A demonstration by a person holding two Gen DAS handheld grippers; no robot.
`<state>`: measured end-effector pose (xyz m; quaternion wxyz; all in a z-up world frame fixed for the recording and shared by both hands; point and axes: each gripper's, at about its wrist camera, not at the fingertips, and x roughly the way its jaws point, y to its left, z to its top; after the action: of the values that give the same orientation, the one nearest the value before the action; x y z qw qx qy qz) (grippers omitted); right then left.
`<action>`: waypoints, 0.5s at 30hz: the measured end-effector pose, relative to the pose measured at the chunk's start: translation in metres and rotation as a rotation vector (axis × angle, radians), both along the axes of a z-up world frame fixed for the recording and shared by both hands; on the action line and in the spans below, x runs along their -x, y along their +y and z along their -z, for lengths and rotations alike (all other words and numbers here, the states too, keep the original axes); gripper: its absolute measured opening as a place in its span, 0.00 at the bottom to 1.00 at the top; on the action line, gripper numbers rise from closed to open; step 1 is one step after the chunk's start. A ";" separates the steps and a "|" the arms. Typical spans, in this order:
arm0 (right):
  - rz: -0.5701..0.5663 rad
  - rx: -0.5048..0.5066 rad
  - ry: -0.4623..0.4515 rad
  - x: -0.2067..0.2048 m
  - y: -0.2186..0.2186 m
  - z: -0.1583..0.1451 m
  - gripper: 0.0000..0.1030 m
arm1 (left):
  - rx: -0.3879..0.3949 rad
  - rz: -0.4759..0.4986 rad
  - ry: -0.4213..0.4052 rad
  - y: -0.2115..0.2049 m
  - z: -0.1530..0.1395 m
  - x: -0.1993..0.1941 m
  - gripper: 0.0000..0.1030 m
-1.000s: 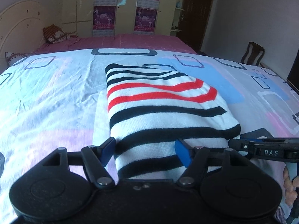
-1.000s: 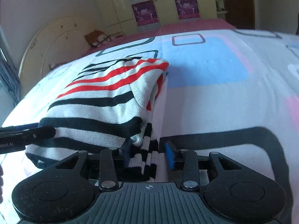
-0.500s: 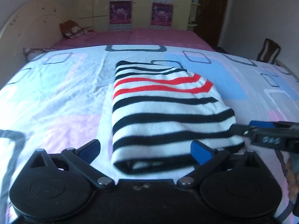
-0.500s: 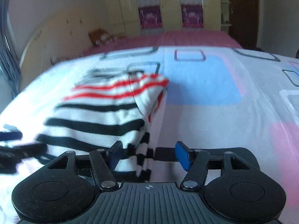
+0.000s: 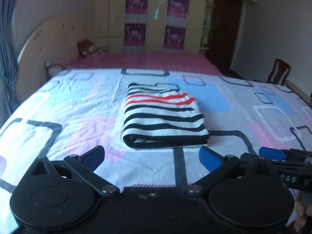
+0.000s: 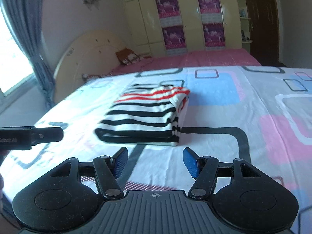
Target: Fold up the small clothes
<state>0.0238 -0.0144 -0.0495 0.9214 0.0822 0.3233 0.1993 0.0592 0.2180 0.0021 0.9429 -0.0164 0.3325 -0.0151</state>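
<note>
A white top with black and red stripes lies folded into a neat rectangle on the patterned bedsheet. My left gripper hangs wide open in front of its near edge, clear of the cloth. In the right wrist view the same folded top lies ahead of my right gripper. Its jaws are opening, with only the sheet between them. The right gripper's blue fingertip shows at the left view's right edge. The left gripper's dark finger reaches in from the right view's left.
A second bed with a pink cover lies behind, with a cream headboard and cushions at the left. Wardrobes with purple posters line the back wall. A wooden chair stands at the right, curtains at the left.
Both grippers let go of the top's near edge, opened and drew back and upward. The folded top now lies free on the sheet, farther from both.
</note>
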 end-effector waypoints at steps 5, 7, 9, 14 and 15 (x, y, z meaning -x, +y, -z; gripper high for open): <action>0.029 0.008 -0.130 0.052 -0.005 -0.044 0.90 | -0.027 -0.020 -0.036 -0.005 -0.026 0.043 1.00; 0.061 -0.004 -0.154 0.067 -0.007 -0.055 0.90 | -0.031 -0.042 -0.026 -0.006 -0.033 0.053 1.00; 0.089 -0.009 -0.163 0.075 -0.008 -0.062 0.90 | -0.031 -0.064 -0.012 -0.006 -0.037 0.060 1.00; 0.123 0.028 -0.210 0.091 -0.002 -0.070 0.90 | -0.026 -0.109 -0.023 -0.006 -0.047 0.077 1.00; 0.123 0.026 -0.215 0.094 -0.002 -0.071 0.90 | -0.027 -0.116 -0.032 -0.007 -0.049 0.080 1.00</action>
<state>-0.0703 -0.0165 0.0215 0.9622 0.0681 0.2196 0.1461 -0.0209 0.2111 0.0516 0.9474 -0.0229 0.3161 0.0437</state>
